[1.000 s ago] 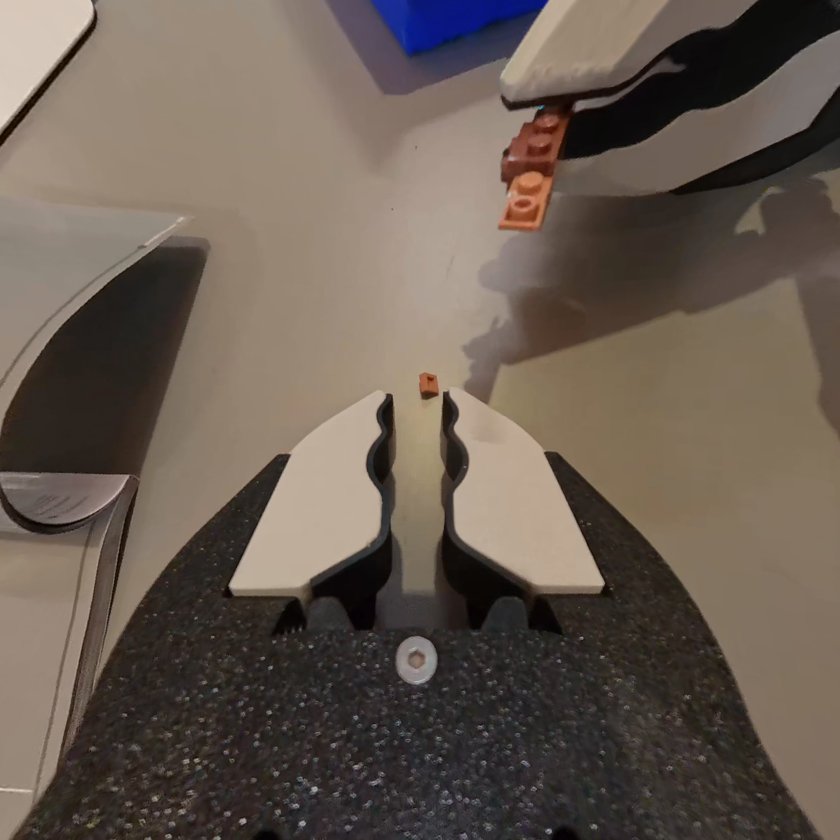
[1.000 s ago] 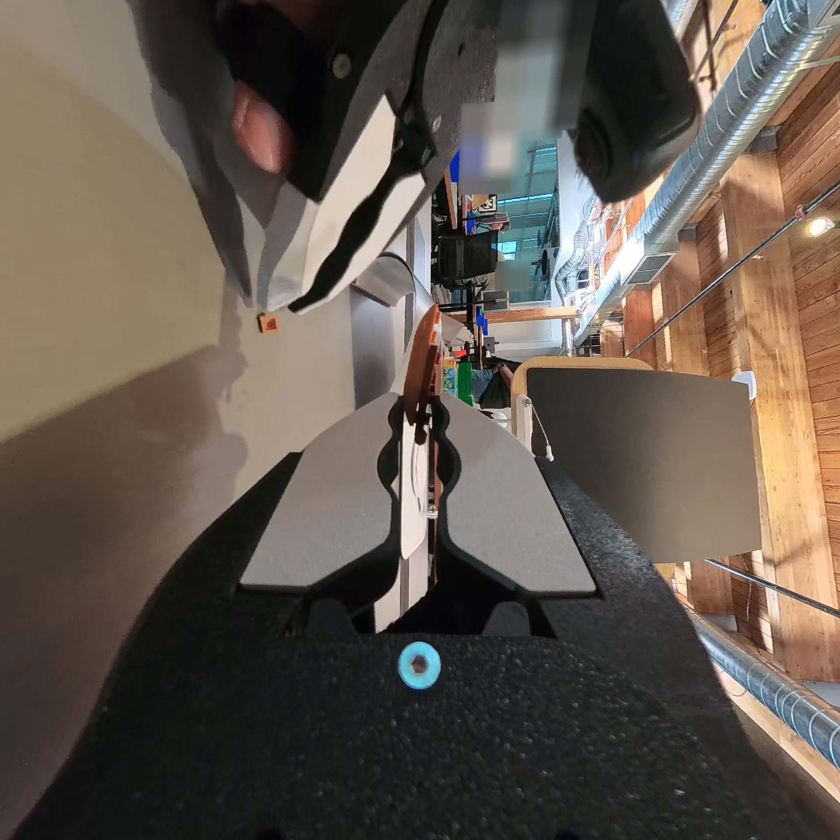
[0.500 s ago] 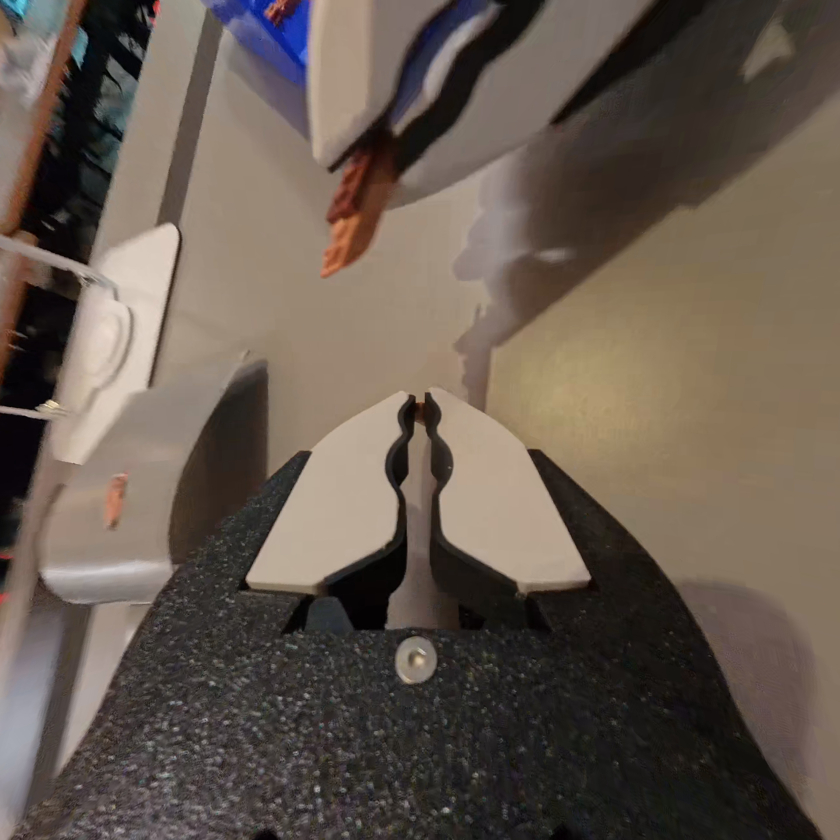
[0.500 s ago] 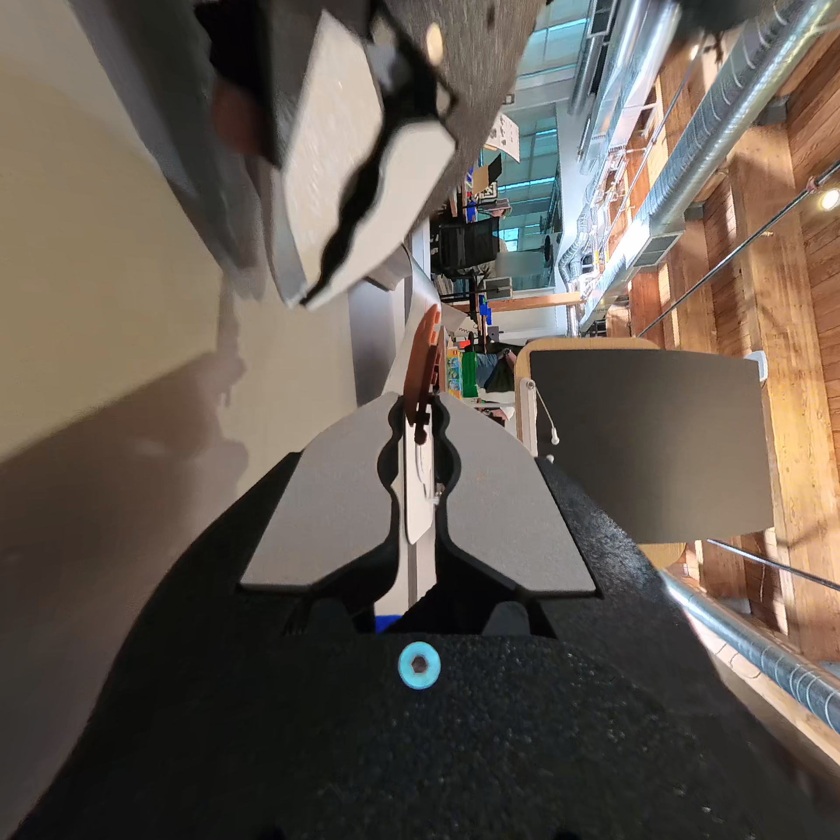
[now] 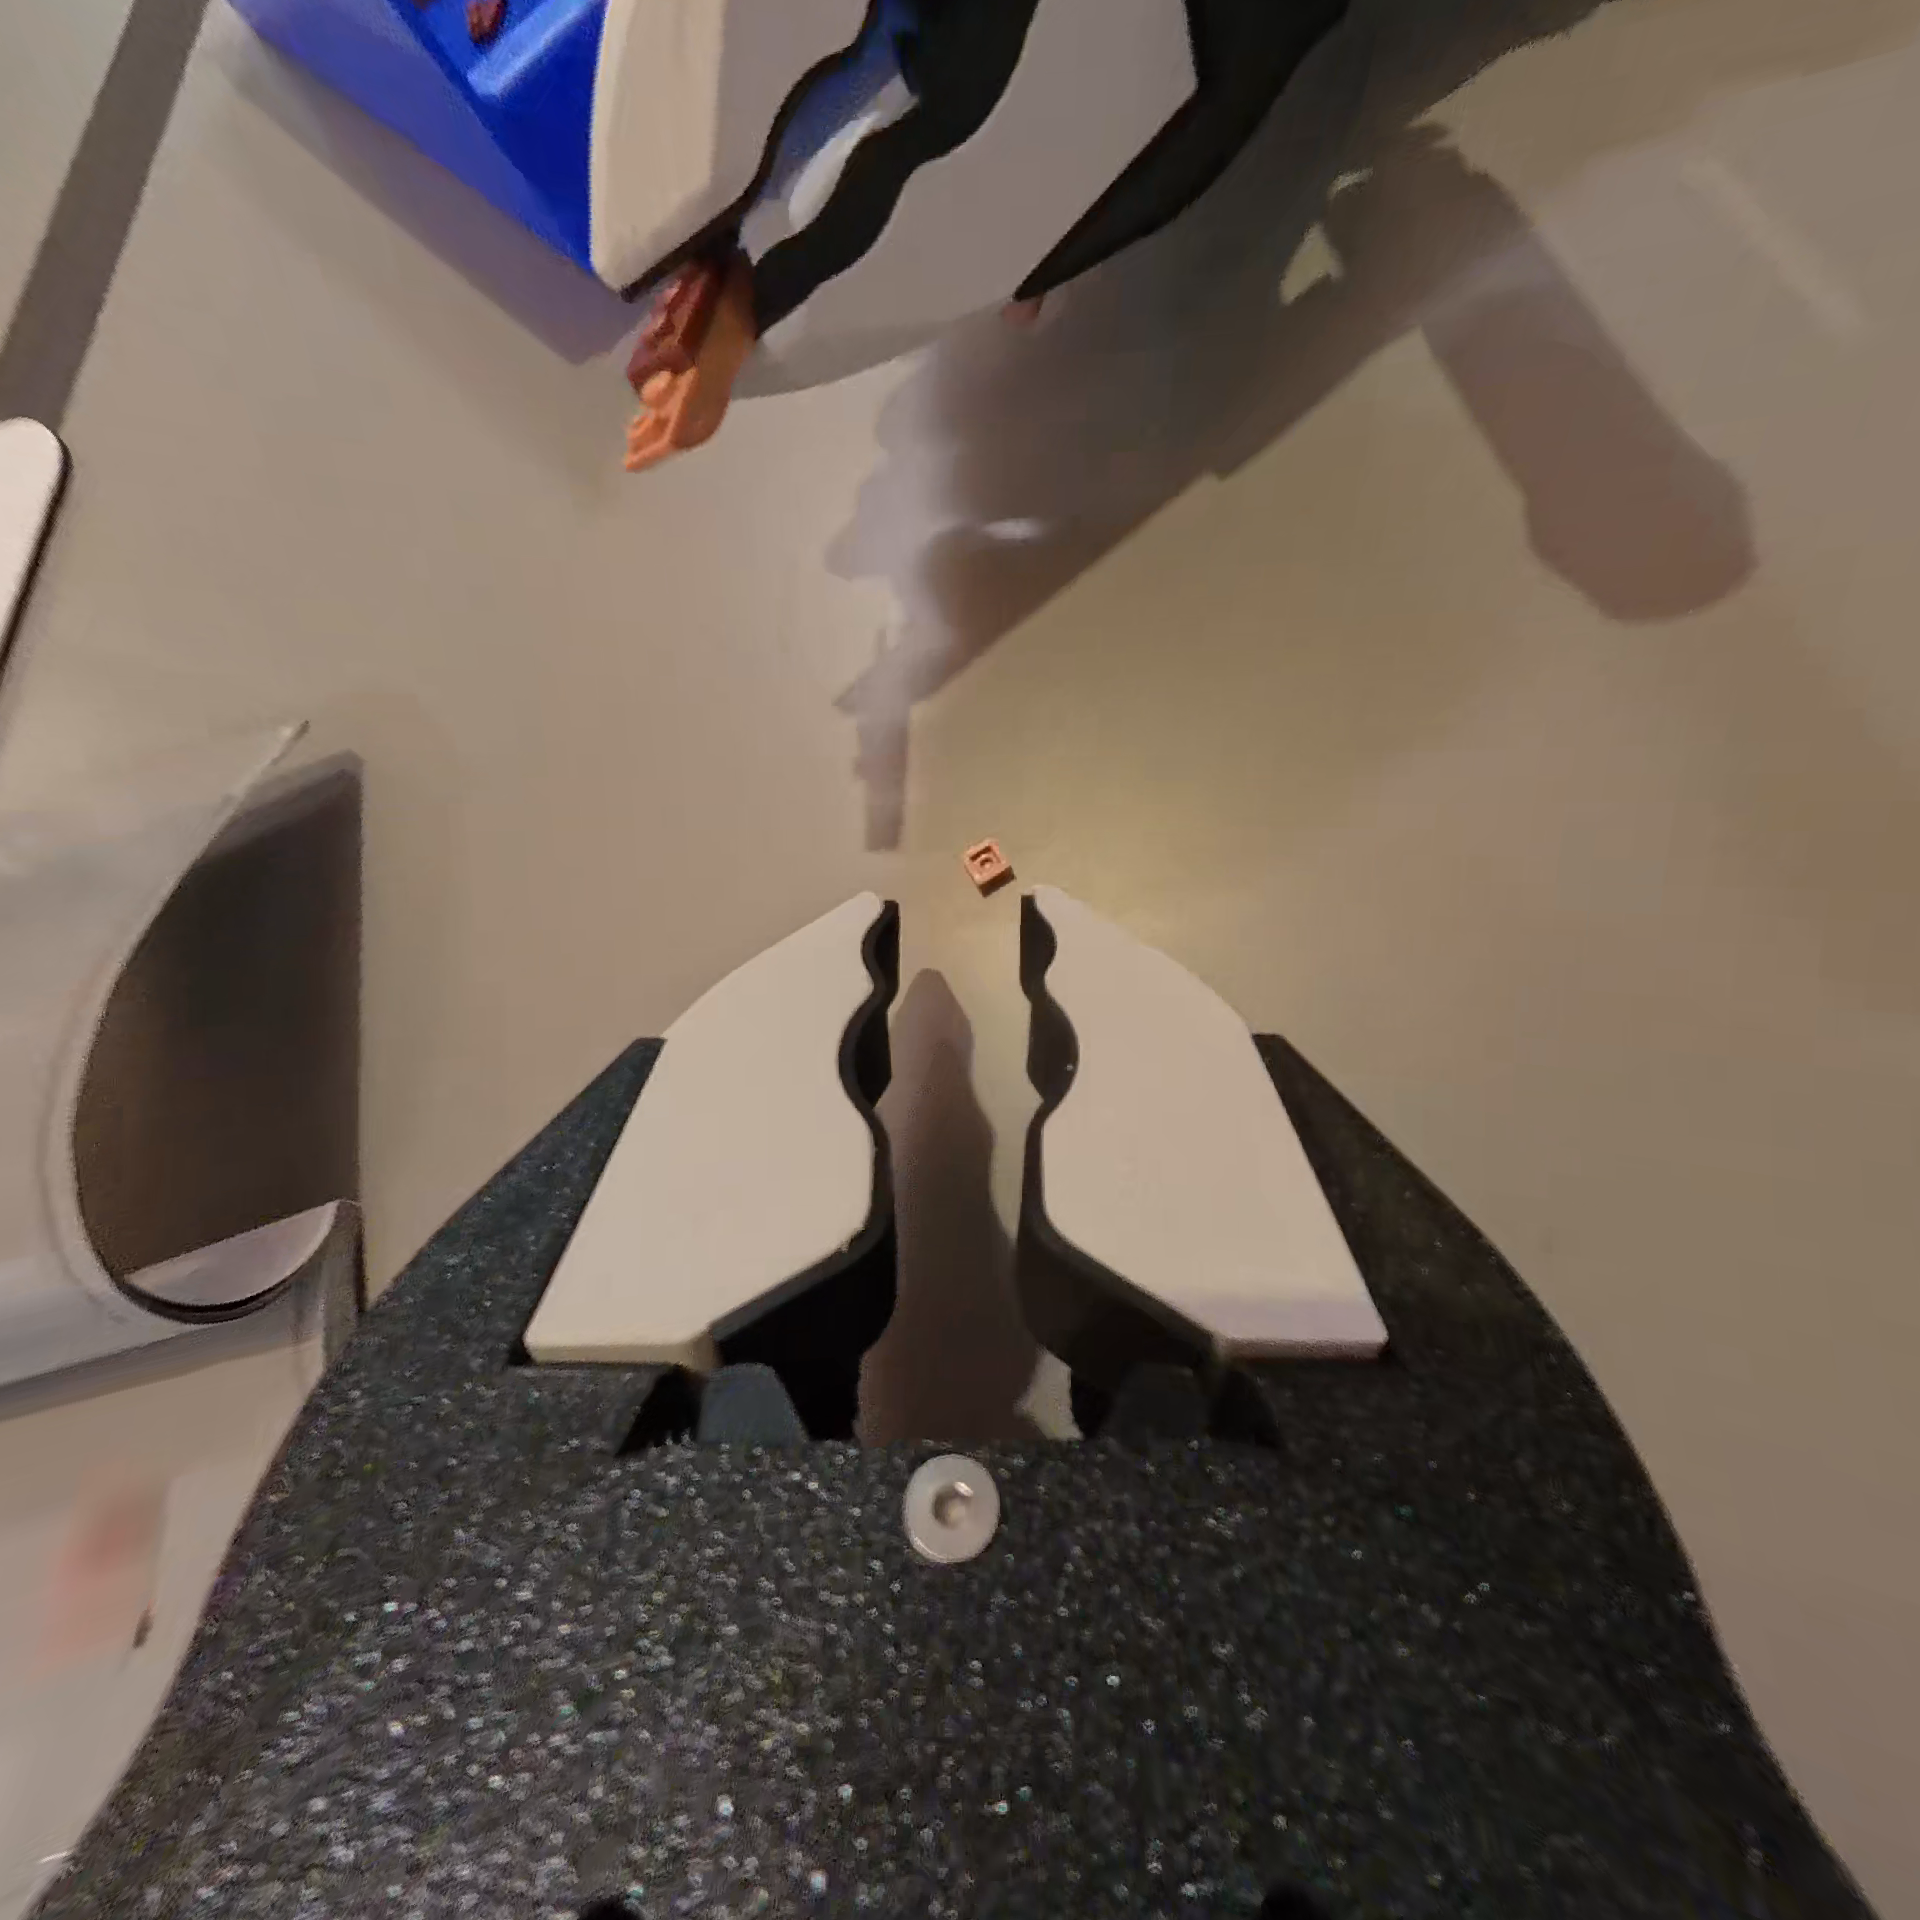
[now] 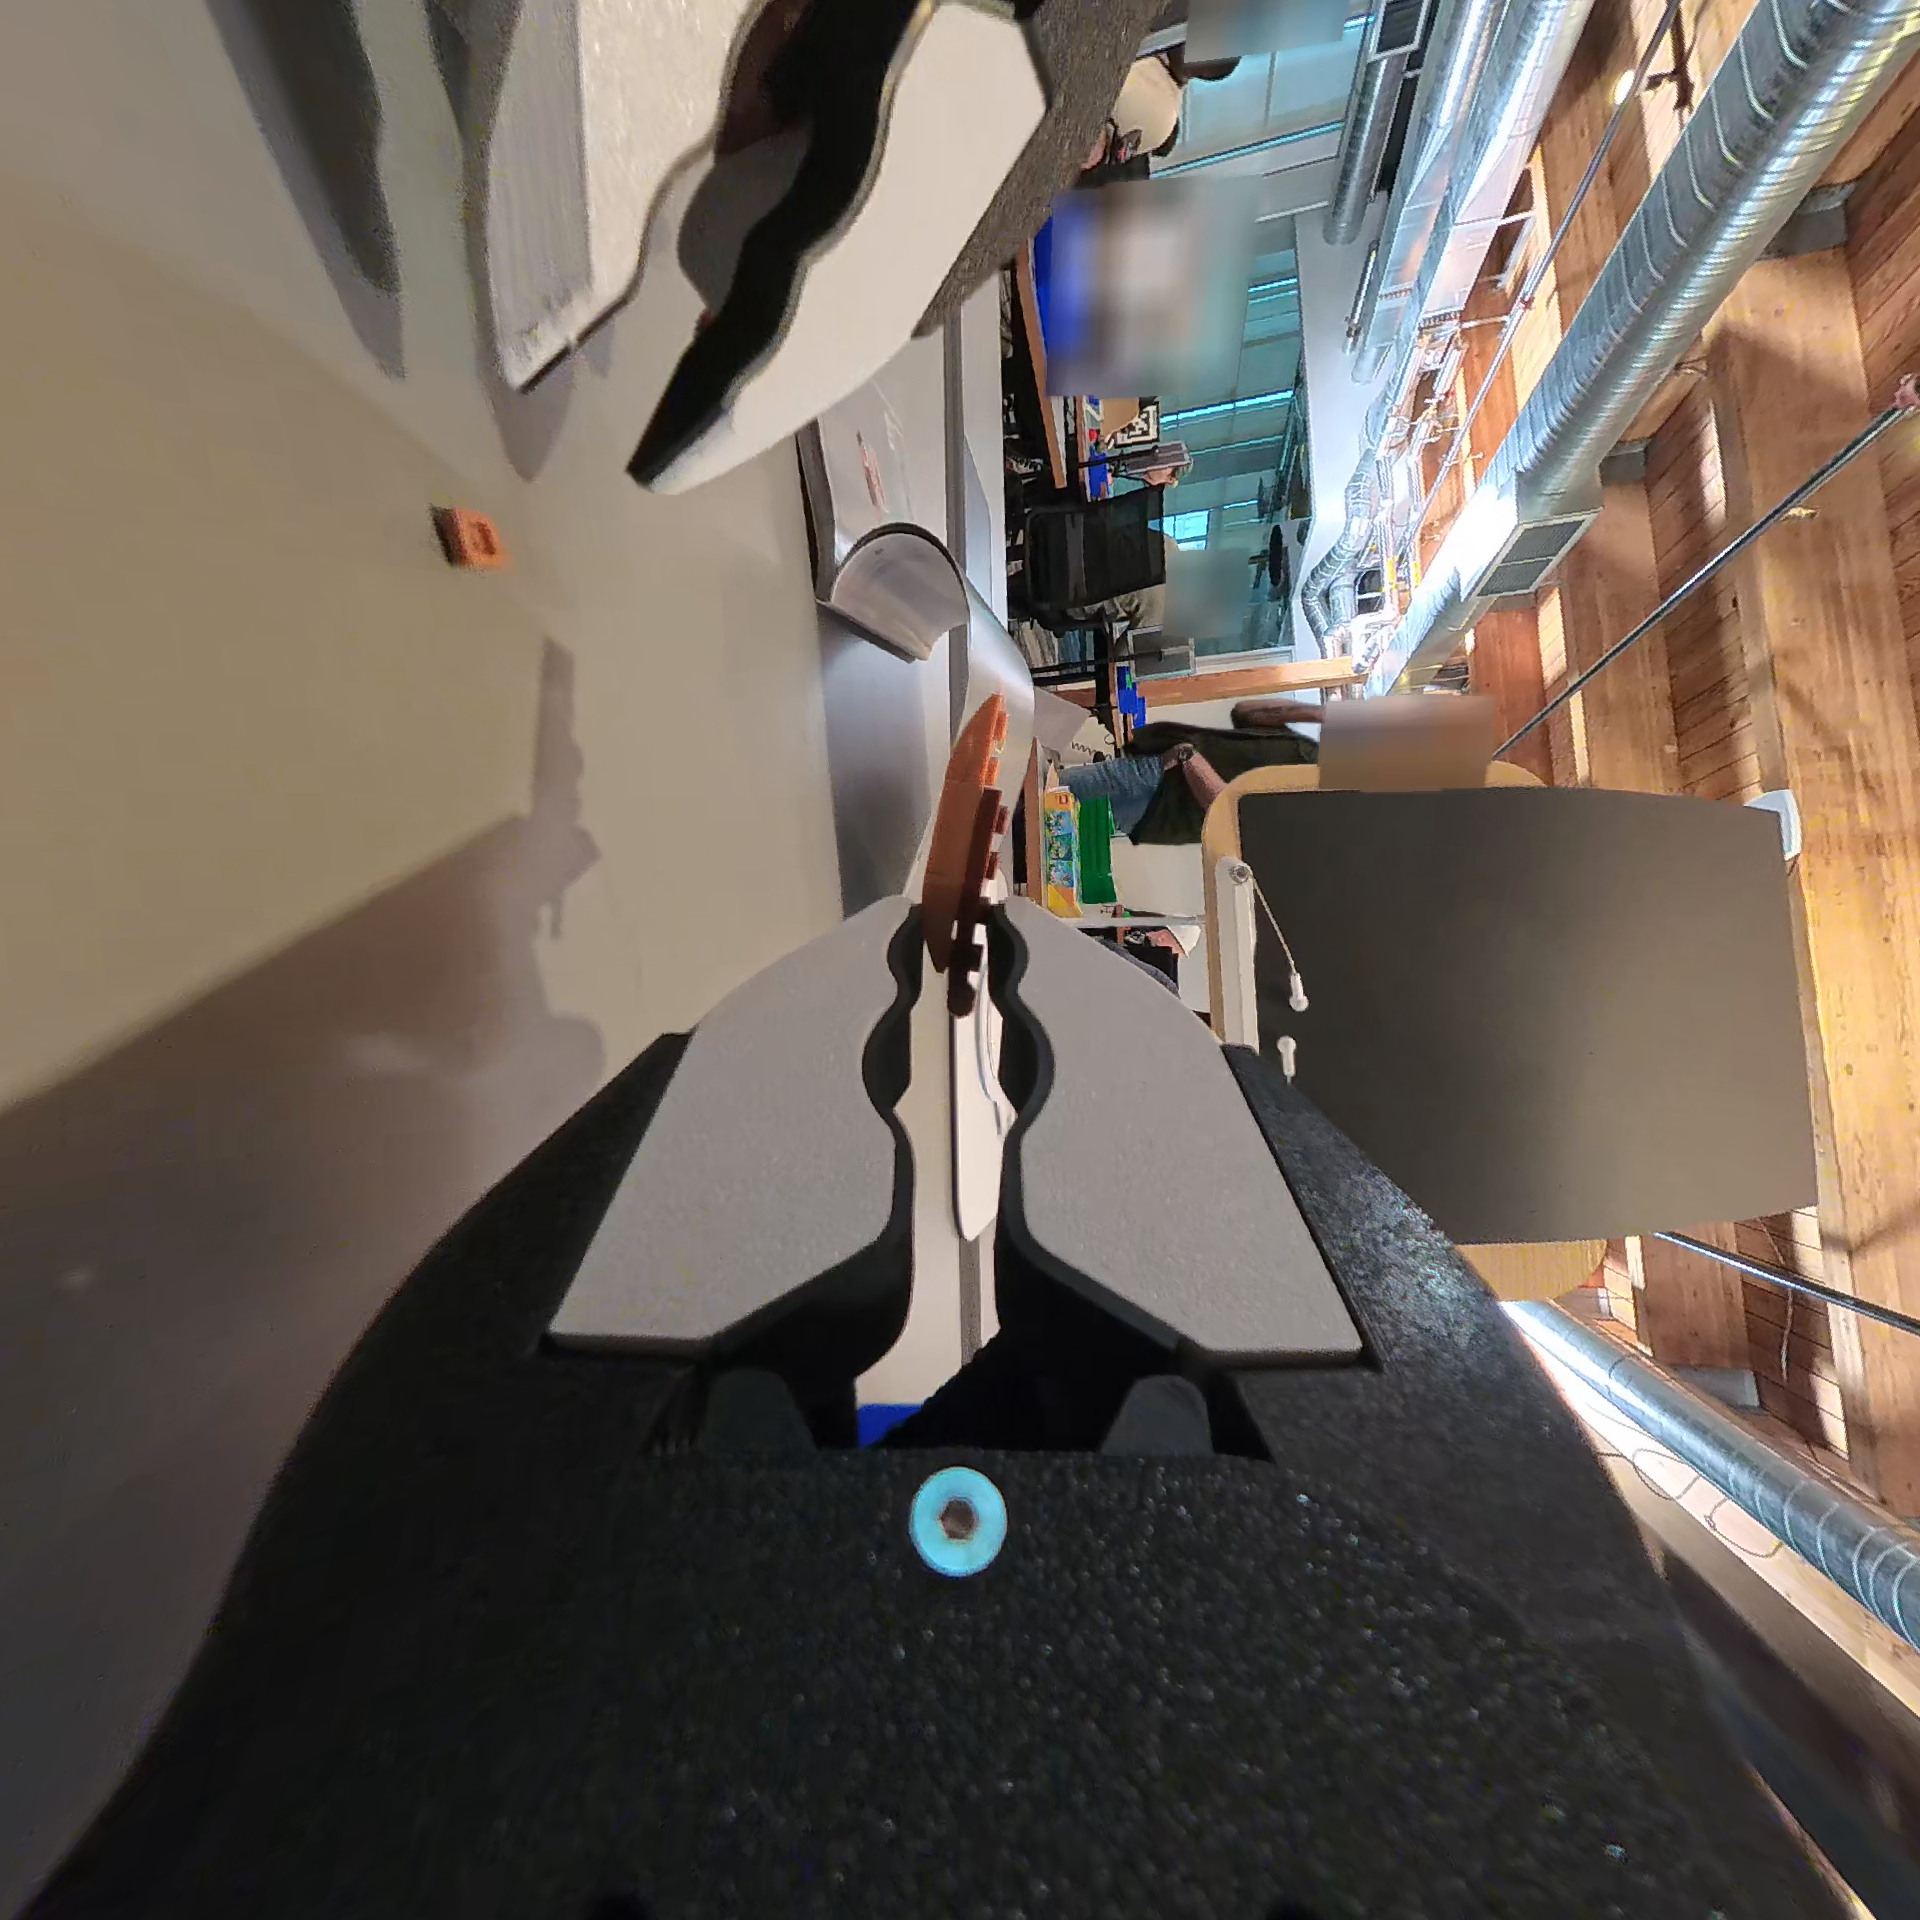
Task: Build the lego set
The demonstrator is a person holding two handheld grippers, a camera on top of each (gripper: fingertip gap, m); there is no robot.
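My left gripper (image 5: 956, 906) is open and empty, low over the beige table (image 5: 1455, 935). A tiny orange one-stud piece (image 5: 987, 868) lies on the table just beyond its fingertips, slightly right of the gap. It also shows in the right wrist view (image 6: 470, 535). My right gripper (image 6: 961, 920) is shut on a small stack of brown and orange plates (image 6: 966, 831), which sticks out past the tips. In the left wrist view that gripper (image 5: 707, 281) hangs above the table at the top, with the plate stack (image 5: 681, 379) pointing down-left.
A blue bin (image 5: 468, 135) with loose pieces stands at the far left behind the right gripper. A curved clear plastic sheet (image 5: 208, 1039) lies to the left. A white flat object (image 5: 21, 520) is at the left edge. A dark-backed chair (image 6: 1507, 1008) stands past the table. Spacing between my two grippers at the tips: around 10 cm. My right gripper's tips are some 30 cm from the white flat object (image 5: 21, 520).
Half a second ago my left gripper was shut on the tiny orange piece. Now it is open and the piece lies on the table ahead of the tips. The right gripper keeps its hold.
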